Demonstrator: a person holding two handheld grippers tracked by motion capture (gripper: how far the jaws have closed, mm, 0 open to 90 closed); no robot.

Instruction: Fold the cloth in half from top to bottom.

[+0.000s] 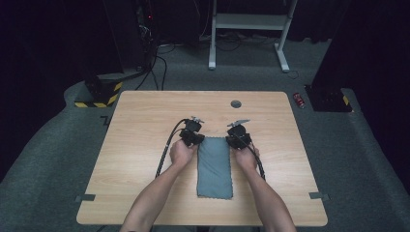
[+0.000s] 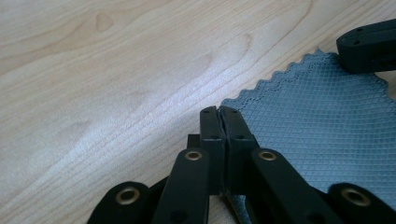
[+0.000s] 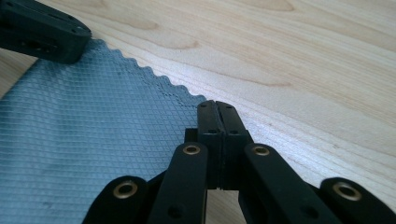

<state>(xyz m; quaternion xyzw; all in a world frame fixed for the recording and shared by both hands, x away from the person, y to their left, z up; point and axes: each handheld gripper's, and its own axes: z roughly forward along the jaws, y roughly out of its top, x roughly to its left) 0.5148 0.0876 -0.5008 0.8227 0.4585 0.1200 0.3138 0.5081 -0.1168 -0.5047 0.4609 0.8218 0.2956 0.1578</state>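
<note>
cloth (image 2: 322, 140) corner hidden between jaws, forearms (image 1: 154, 198) cut off below

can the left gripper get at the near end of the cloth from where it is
Probably yes. The left gripper sits shut at the far left corner of the cloth, and bare table alongside leaves the way back free.

Cloth (image 1: 214, 166) flat on tabletop (image 1: 140, 145), near middle, long side running front to back. Left tool (image 1: 194, 137) at cloth's far left corner, right tool (image 1: 235, 137) at far right corner. Grommet hole (image 1: 236, 103) behind both.
</note>
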